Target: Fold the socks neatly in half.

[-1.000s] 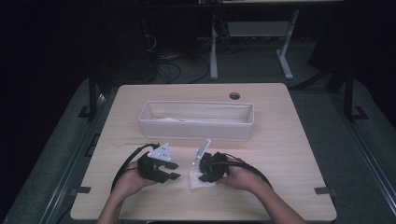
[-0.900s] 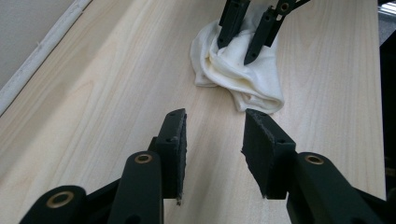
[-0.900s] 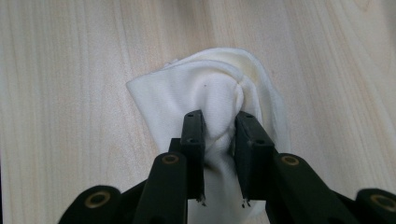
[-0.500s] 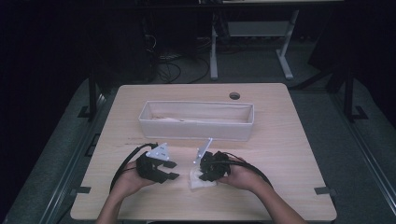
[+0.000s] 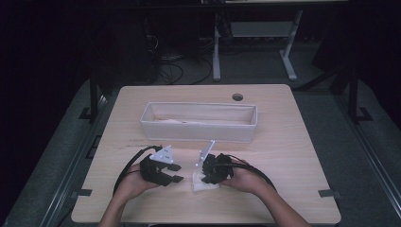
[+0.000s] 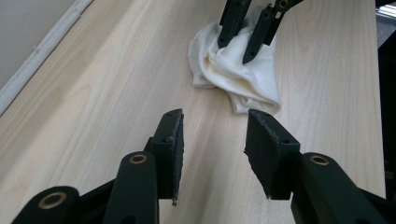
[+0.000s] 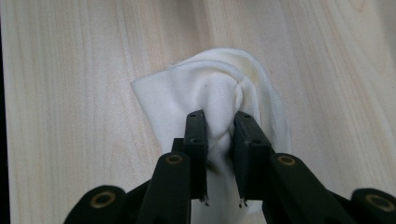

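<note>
Right gripper (image 7: pixel 219 158) is clenched on a bunched white cloth (image 7: pixel 210 93). A fold of the fabric sits pinched between its two black jaws, pads pressing from both sides. In the right gripper view the rest of the cloth spreads ahead of and around the jaw tips, lying crumpled on the wooden table (image 7: pixel 70 93). In the high view the right gripper (image 5: pixel 208 174) is low over the cloth (image 5: pixel 202 183), which lies right under and just in front of it, near the table's near edge.

Left gripper (image 6: pixel 212 149) is released: jaws stand apart with bare table between the pads, nothing held. Its jaws have just been closing a bit, with no thing between them. In the left gripper view the cloth (image 6: pixel 243 79) lies ahead of its tips, near but not touching, and the right gripper's jaws (image 6: pixel 247 39) come down into the cloth at its far side. In the high view the left gripper (image 5: pixel 171 173) points across toward the right one, the cloth between the two, closer to the right.

A long white tray (image 5: pixel 198 122) sits beyond both grippers, farther across the table, well apart from the cloth. In the left gripper view its wall (image 6: pixel 28 28) runs along the left side of the jaws. Both hands rest low near the table edge, cables trailing back from each gripper.
</note>
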